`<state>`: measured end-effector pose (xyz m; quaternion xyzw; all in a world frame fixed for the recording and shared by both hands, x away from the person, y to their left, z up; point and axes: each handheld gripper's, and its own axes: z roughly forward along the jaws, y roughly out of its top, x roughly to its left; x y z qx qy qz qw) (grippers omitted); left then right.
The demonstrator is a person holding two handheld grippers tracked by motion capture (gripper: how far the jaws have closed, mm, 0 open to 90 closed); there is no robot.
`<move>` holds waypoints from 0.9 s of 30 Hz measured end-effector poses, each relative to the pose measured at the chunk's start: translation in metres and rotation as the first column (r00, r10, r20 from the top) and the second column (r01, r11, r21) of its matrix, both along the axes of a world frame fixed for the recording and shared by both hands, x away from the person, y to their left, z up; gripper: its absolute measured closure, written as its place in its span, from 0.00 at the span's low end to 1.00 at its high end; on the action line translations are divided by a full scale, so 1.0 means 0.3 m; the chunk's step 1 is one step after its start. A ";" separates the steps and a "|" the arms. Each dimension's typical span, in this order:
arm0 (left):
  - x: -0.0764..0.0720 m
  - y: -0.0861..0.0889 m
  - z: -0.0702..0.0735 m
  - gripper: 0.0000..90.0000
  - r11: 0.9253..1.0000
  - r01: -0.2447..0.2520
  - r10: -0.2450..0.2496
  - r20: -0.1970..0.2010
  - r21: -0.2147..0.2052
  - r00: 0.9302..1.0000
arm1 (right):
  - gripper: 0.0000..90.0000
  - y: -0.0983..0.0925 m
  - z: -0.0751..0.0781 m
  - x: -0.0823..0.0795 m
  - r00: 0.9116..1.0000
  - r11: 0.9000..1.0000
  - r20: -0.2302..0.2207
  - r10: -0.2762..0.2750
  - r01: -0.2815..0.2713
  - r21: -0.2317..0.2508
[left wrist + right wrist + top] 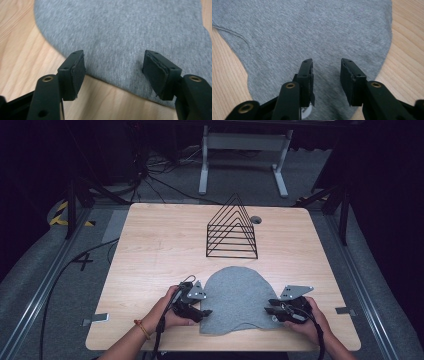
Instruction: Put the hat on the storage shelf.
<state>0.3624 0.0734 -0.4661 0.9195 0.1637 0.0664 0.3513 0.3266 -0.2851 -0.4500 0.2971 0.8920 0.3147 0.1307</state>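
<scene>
Black tongs [113, 67] straddle the dome-shaped grey knit cloth's [125, 32] edge.

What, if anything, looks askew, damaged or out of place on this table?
Nothing stands out. The grey cloth lies flat near the front edge of the table, the black wire rack stands upright behind it, and the left gripper and right gripper are open at its sides.

1. The cloth [235, 300] is a soft grey knit, matt and faintly heathered, with a stitched seam at the upper left of the right gripper view.
2. The bench [160, 240] is pale wood with visible grain and a smooth, low-sheen finish.
3. The rack [232, 227] is thin black wire, seemingly metal.
4. Each claw, left claw [113, 72] and right claw [327, 77], looks like matt black plastic with rougher dark pads and brass-coloured rivets.
</scene>
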 end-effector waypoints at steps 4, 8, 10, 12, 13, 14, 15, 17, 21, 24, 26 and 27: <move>0.025 0.019 0.004 0.38 0.999 -0.049 0.049 0.017 -0.013 0.999 | 0.64 -0.018 0.037 0.034 0.998 0.999 0.037 -0.045 0.044 0.029; 0.063 0.026 0.026 0.35 0.993 -0.103 0.104 0.003 -0.065 0.995 | 0.60 -0.026 0.061 0.096 0.996 0.997 0.044 -0.079 0.077 0.031; 0.093 0.018 0.037 0.34 0.990 -0.124 0.123 -0.013 -0.069 0.992 | 0.57 -0.020 0.058 0.138 0.996 0.996 0.030 -0.087 0.085 0.038; 0.120 0.000 0.037 0.34 0.988 -0.148 0.148 -0.006 -0.053 0.989 | 0.54 -0.004 0.050 0.170 0.997 0.996 0.013 -0.081 0.081 0.034; 0.133 -0.009 0.036 0.34 0.986 -0.161 0.161 -0.009 -0.040 0.987 | 0.53 0.006 0.046 0.185 0.997 0.997 0.007 -0.076 0.076 0.033; 0.145 -0.015 0.033 0.34 0.986 -0.165 0.165 -0.004 -0.038 0.986 | 0.51 0.016 0.043 0.198 0.997 0.997 -0.009 -0.072 0.072 0.038; 0.161 -0.023 0.028 0.34 0.984 -0.175 0.175 -0.010 -0.033 0.985 | 0.49 0.024 0.042 0.208 0.997 0.997 -0.015 -0.071 0.071 0.030; 0.184 -0.041 0.013 0.33 0.982 -0.185 0.185 -0.028 -0.021 0.982 | 0.47 0.046 0.031 0.244 0.996 0.996 -0.019 -0.087 0.087 0.015; 0.188 -0.051 0.003 0.32 0.983 -0.183 0.183 -0.042 0.000 0.982 | 0.40 0.065 0.003 0.271 0.994 0.995 -0.038 -0.100 0.099 -0.026; 0.188 -0.052 0.000 0.30 0.984 -0.180 0.180 -0.041 -0.009 0.983 | 0.40 0.062 -0.007 0.275 0.994 0.995 -0.040 -0.102 0.102 -0.003; 0.186 -0.055 0.001 0.30 0.983 -0.182 0.182 -0.044 -0.002 0.982 | 0.42 0.055 -0.012 0.273 0.996 0.996 -0.028 -0.084 0.084 0.014; 0.187 -0.056 0.001 0.30 0.984 -0.181 0.180 -0.042 -0.002 0.983 | 0.46 0.051 -0.014 0.272 0.996 0.996 -0.020 -0.084 0.085 0.026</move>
